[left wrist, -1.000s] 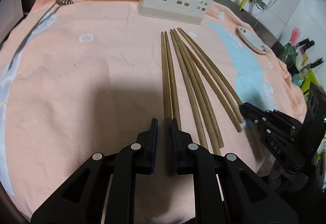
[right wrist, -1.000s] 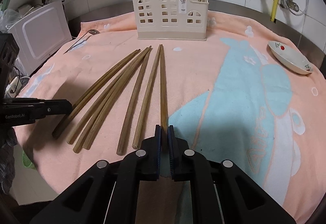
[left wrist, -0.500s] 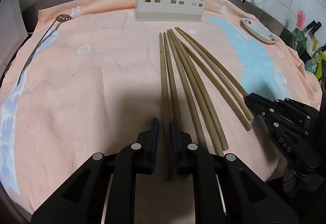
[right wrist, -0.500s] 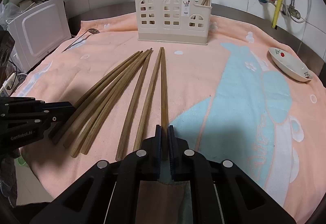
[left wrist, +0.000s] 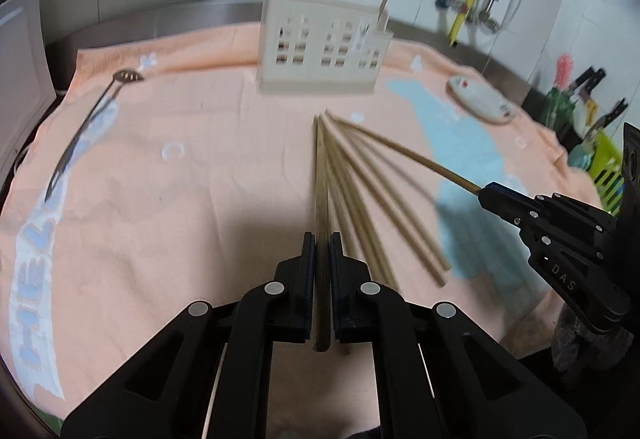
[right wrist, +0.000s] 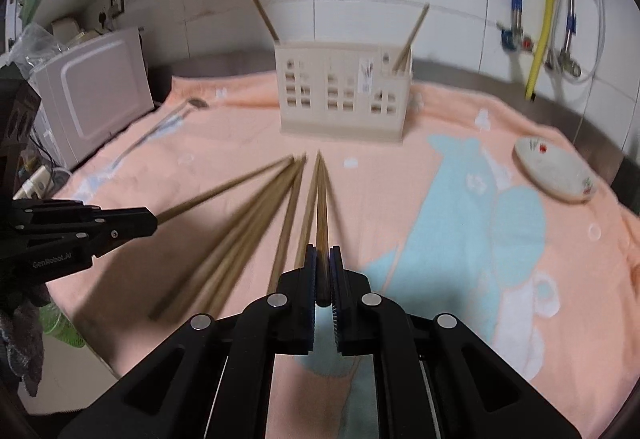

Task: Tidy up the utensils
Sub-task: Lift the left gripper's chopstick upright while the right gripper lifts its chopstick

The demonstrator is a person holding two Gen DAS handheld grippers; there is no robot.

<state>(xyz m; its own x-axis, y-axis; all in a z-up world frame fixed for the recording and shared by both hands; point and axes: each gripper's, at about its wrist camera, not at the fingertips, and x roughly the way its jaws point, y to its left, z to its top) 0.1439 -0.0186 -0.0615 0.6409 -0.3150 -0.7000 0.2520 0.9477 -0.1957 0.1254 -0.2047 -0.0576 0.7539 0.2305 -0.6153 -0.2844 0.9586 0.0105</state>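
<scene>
On the peach towel (left wrist: 200,199) a fan of wooden chopsticks (left wrist: 372,207) lies with its narrow ends gathered just in front of the cream holder (left wrist: 320,47), which stands at the far side and already has one stick leaning out at each end. Each of the two tongs is pinching the thick near end of one chopstick: the left gripper (left wrist: 320,251) is pressed onto the leftmost chopstick (left wrist: 321,175) of the fan, the right gripper (right wrist: 322,259) onto the rightmost chopstick (right wrist: 320,199), whose shaft slants up off the cloth toward the tongs (both views are blurred, so the far tips are hard to place). A slotted spoon (left wrist: 92,119) lies well apart at the left edge of the towel, a small white dish (right wrist: 556,175) sits near the right edge, and a white microwave (right wrist: 88,99) stands beside the towel
</scene>
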